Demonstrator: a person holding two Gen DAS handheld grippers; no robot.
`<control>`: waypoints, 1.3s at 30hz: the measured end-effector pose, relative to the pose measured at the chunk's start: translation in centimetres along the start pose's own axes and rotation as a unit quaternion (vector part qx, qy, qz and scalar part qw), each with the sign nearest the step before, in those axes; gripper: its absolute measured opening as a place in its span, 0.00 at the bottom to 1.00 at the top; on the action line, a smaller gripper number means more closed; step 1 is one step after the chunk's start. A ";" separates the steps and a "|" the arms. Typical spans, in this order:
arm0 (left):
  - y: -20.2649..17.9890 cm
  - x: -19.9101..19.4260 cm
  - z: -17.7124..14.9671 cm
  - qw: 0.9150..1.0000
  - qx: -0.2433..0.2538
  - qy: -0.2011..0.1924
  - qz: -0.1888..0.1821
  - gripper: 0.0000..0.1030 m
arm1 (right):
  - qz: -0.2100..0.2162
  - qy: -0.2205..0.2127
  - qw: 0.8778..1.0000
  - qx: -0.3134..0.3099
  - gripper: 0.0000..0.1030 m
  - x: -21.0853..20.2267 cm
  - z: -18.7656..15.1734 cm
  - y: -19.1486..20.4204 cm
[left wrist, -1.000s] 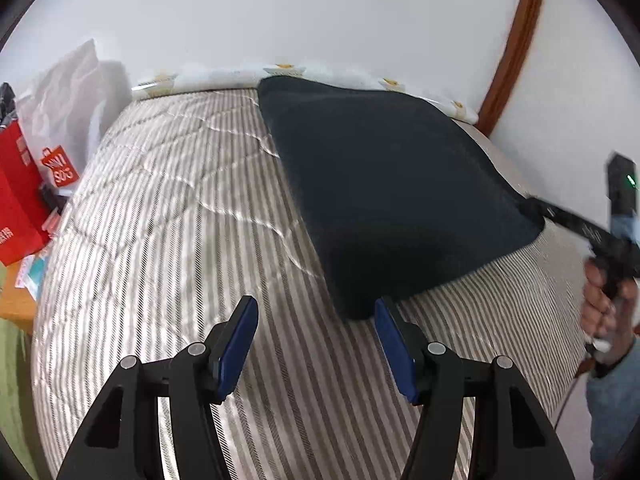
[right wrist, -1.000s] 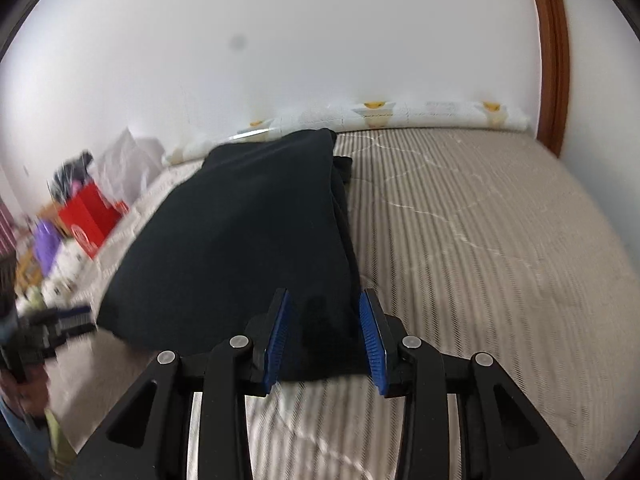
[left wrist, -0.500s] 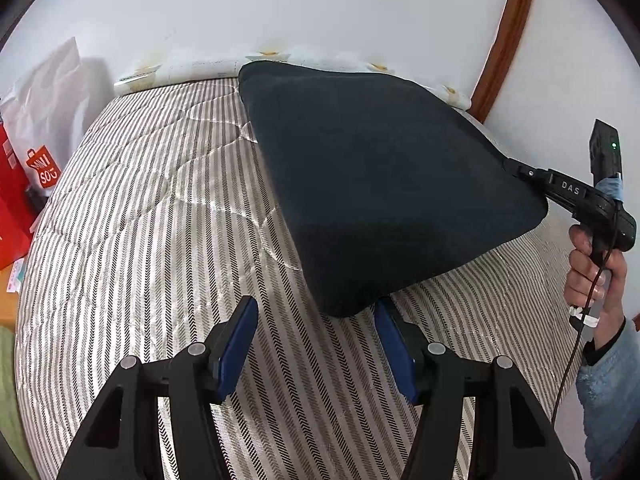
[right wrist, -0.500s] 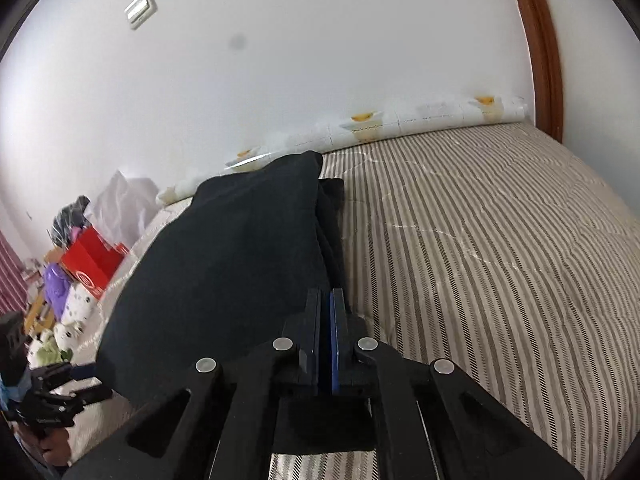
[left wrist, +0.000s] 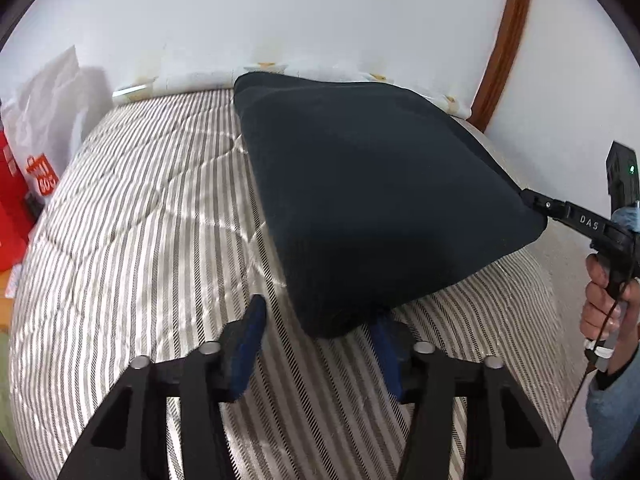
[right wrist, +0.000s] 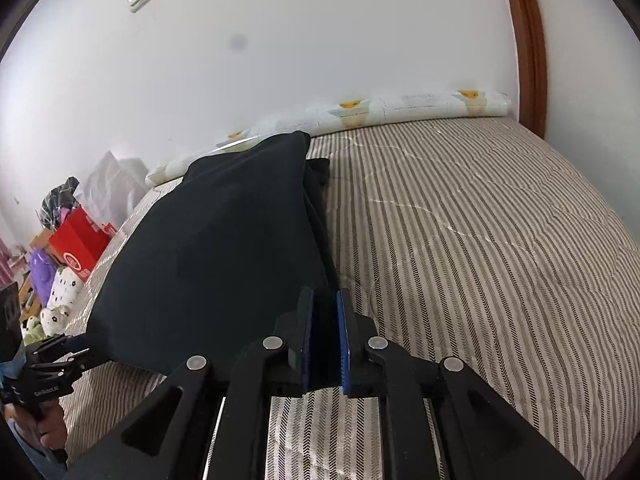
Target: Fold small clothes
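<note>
A dark navy garment (left wrist: 372, 196) lies on the striped bed, its near edge raised off the quilt. In the left wrist view my left gripper (left wrist: 320, 330) is open, its blue pads either side of the garment's near corner. My right gripper (left wrist: 534, 202) shows at the right, clamped on the garment's other near corner. In the right wrist view the right gripper (right wrist: 323, 316) is shut on the dark cloth (right wrist: 224, 248), a fold of it between the pads. The left gripper (right wrist: 76, 346) shows at the lower left by the garment's corner.
The striped quilted bed (right wrist: 480, 240) fills both views, with a white patterned roll (right wrist: 400, 110) along the wall. A wooden door frame (right wrist: 528, 40) stands at the right. Red bags (right wrist: 78, 240), a white bag (left wrist: 44, 120) and soft toys (right wrist: 56, 304) sit beside the bed's left side.
The right gripper closed on the garment's corner and lifted it. The left gripper moved forward until the other near corner sits between its open pads.
</note>
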State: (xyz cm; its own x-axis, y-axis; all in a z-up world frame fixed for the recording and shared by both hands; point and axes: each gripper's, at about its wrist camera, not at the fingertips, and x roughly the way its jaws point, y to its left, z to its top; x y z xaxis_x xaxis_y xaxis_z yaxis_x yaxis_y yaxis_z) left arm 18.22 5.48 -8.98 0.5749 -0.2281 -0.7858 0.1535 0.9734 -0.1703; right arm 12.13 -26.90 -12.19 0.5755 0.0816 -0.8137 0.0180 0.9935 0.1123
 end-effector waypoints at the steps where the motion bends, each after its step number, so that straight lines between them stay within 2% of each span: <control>1: -0.2 0.0 0.0 1.000 0.005 -0.002 -0.001 0.33 | 0.000 0.000 1.000 -0.001 0.07 0.0 0.0 0.1; 5: -0.4 -0.2 0.0 1.000 0.017 -0.008 0.021 0.21 | -0.008 -0.002 1.000 -0.009 0.05 -0.3 0.1 0.4; 19: 1.4 -1.3 -1.1 1.000 -0.022 -0.002 -0.018 0.18 | -0.036 0.008 0.998 -0.056 0.05 -2.6 -0.8 0.6; 23: 2.0 -1.7 -1.9 0.999 -0.036 0.005 -0.017 0.16 | -0.005 0.019 0.999 -0.044 0.06 -3.9 -1.2 -0.1; 25: 2.4 -2.0 -2.4 0.999 -0.045 0.008 -0.016 0.15 | -0.002 0.012 0.999 -0.047 0.07 -4.5 -1.4 0.0; 27: 2.8 -2.4 -2.8 0.998 -0.053 0.008 -0.020 0.15 | 0.000 0.012 0.998 -0.054 0.17 -4.6 -1.6 0.1; 29: 3.0 -2.9 -2.8 0.998 -0.059 0.005 -0.023 0.15 | -0.001 0.011 0.999 -0.053 0.21 -4.3 -1.5 0.1; 33: 3.2 -4.3 -2.2 0.997 -0.067 -0.018 -0.035 0.16 | 0.005 0.010 0.999 -0.049 0.22 -3.5 -0.9 0.4; 35: 3.2 -4.7 -1.6 0.996 -0.069 -0.028 -0.044 0.20 | 0.002 0.012 0.999 -0.047 0.22 -2.5 -0.5 0.7; 37: 3.1 -4.7 -0.9 0.996 -0.069 -0.033 -0.046 0.21 | -0.009 0.025 0.999 -0.047 0.20 -1.7 -0.3 0.8; 38: 2.9 -4.6 -0.4 0.996 -0.067 -0.034 -0.045 0.23 | -0.011 0.027 0.998 -0.047 0.09 -1.5 -0.4 0.7; 39: 2.8 -4.3 0.0 0.996 -0.065 -0.033 -0.045 0.24 | -0.018 0.033 0.998 -0.050 0.03 -1.2 -0.5 0.7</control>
State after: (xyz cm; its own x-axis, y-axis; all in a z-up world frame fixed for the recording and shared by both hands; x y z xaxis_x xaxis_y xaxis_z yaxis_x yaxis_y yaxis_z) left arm 16.14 9.19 -6.04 0.6162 -0.3121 -0.7231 0.1049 0.9425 -0.3173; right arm 11.03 -26.26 -11.38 0.5214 0.0478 -0.8520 -0.0457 0.9986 0.0281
